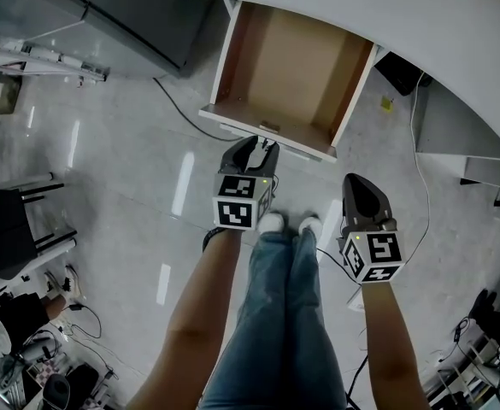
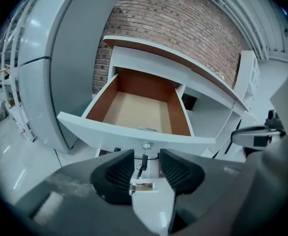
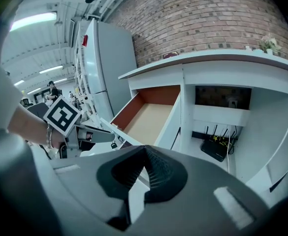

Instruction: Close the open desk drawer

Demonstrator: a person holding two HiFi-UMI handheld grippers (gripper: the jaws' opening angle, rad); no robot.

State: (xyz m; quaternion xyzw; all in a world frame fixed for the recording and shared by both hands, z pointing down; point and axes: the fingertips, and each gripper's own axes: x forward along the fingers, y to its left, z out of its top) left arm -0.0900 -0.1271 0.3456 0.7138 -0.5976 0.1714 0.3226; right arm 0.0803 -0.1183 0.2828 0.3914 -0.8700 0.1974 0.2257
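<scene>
The white desk [image 1: 386, 7] has its drawer [image 1: 292, 62] pulled far out, brown inside and empty. My left gripper [image 1: 258, 145] hovers just in front of the drawer's white front panel [image 2: 134, 132], its jaws open. A small key [image 2: 143, 161] hangs from the lock [image 2: 145, 145] on the panel's underside, and it shows in the gap between the pads, touching neither. My right gripper [image 1: 358, 184] is to the right of the drawer, over the floor, with its jaws shut on nothing. In the right gripper view the drawer [image 3: 151, 117] lies ahead of the right gripper [image 3: 144, 156] and to the left.
A tall grey cabinet [image 1: 121, 15] stands left of the desk. A black cable [image 1: 181, 109] runs across the glossy floor. A black chair [image 1: 14, 229] is at far left. A router [image 3: 215, 149] sits under the desk to the right. The person's legs [image 1: 284, 314] are below the grippers.
</scene>
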